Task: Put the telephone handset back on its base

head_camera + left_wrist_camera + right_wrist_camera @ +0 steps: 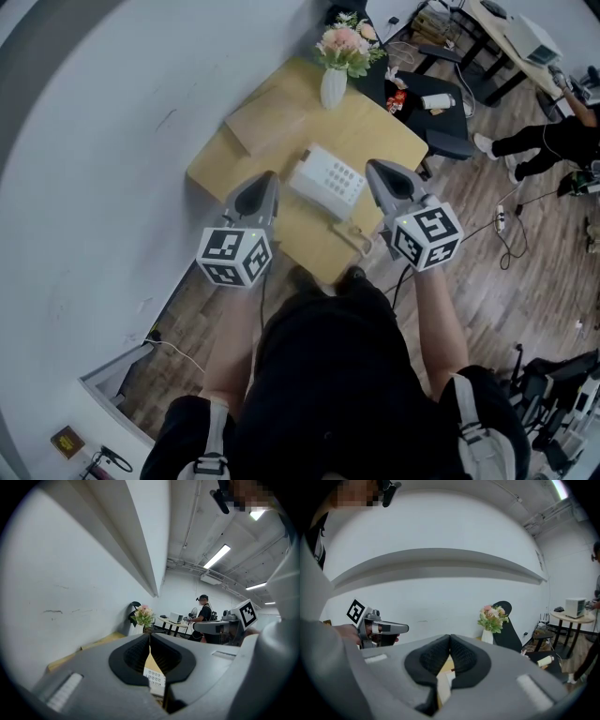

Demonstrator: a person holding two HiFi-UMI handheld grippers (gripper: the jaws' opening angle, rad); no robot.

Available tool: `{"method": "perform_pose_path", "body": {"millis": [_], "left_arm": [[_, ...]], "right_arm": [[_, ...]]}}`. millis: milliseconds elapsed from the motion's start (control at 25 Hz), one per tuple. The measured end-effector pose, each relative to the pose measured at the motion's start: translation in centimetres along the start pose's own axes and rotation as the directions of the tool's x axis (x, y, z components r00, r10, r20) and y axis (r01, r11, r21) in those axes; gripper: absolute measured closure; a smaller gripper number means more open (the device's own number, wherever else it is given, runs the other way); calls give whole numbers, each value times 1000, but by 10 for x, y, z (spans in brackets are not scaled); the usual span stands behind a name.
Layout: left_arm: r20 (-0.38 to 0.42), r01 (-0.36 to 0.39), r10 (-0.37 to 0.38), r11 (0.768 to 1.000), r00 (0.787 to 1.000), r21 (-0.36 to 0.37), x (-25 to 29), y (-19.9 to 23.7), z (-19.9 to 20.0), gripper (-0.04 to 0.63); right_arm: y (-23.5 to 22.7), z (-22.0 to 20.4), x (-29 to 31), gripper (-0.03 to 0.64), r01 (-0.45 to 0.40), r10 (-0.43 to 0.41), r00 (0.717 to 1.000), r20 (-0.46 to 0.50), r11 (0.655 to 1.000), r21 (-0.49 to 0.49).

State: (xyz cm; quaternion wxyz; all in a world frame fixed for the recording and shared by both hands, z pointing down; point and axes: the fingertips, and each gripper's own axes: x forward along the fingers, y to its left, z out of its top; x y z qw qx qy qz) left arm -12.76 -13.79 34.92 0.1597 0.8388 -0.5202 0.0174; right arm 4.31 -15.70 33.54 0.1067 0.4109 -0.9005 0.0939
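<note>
– White telephone base (326,181), where is it relative to the grippers?

– Down on the wooden table (217,169), between the two gripper tips and lower than both. Its keypad shows through the slit under the left gripper's (270,178) tips in that gripper's view.

– And the handset?

– A cream bar that looks like the handset (352,235) lies off the base on the wood. It is just beside the base's corner, below the right gripper (373,167) and behind its tip, close to the table edge. A pale piece shows low between that gripper's jaws in its own view, but I cannot say the pads touch it.

– How do the jaws stand?

– Pressed together on both, tips meeting, with nothing pinched. Both hang above the table.

– What lies further out?

– Ahead of both tips, past the base, a white vase of pink flowers (335,84) stands at the far table edge. Off beyond the right gripper, a person in black (548,139) is well apart.
</note>
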Motion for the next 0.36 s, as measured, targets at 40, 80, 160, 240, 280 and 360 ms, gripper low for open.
{"method": "perform_pose_path", "body": {"millis": [40,80,160,240,280,360], "left_arm": [[0,-1,1,1000,1000,-1,0,0,0,582],[1,-1,1,1000,1000,-2,0,0,-1,583],[-1,0,0,1000,1000,-3,0,0,-2,583],[-4,0,0,1000,1000,-3,0,0,-3,582],[-5,0,0,1000,1000,-4,1,0,-3,583],[-6,-1,1,1000,1000,-4,2,1,-3,582]], "right_arm": [[0,0,0,612,0,0,1000,0,1000,-1],[0,-1,0,612,0,0,1000,-1,1000,-2],[0,-1,0,612,-1,1,1000,-2,1000,-3],[0,-1,0,612,-1,1,1000,-4,1000,-4],[-1,-1,0,612,-2,1,1000,-5,1000,-4],[-2,-1,0,612,-2,2,1000,-6,1000,-5]]}}
